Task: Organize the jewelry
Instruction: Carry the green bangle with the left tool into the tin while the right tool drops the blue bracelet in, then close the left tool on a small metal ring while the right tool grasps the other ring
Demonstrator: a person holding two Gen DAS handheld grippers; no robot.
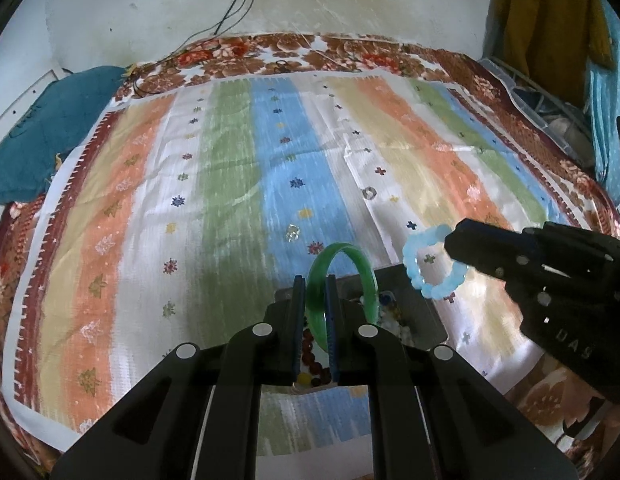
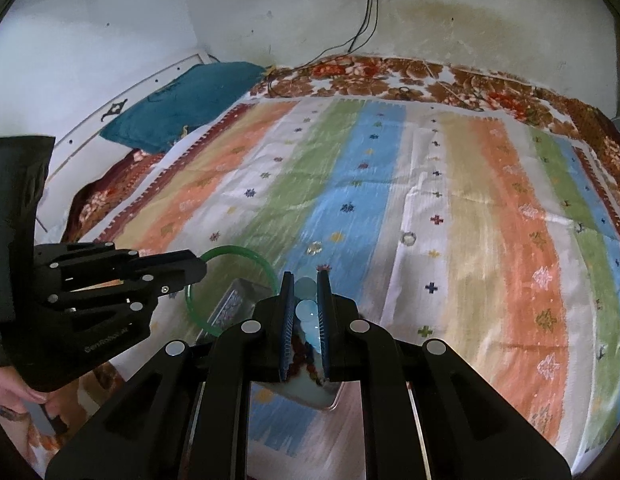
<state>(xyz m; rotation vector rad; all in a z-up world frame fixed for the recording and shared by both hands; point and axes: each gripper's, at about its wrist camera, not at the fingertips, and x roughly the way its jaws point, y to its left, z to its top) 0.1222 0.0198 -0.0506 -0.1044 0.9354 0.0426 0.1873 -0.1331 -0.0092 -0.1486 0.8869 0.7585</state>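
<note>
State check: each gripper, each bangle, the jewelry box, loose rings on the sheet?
left gripper: shut on green bangle
right gripper: shut on blue beaded bracelet
green bangle: gripped, upright, over the box
blue beaded bracelet: gripped, lifted
jewelry box: open, beads inside
two rings: lying loose on striped sheet

the left gripper (image 1: 315, 320) at six o'clock pinches a green bangle (image 1: 341, 280) upright over a grey jewelry box (image 1: 421, 308) holding beads. at three o'clock the right gripper (image 1: 449, 242) grips a pale blue bracelet (image 1: 413, 264) above the striped cloth (image 1: 230, 180).
</note>
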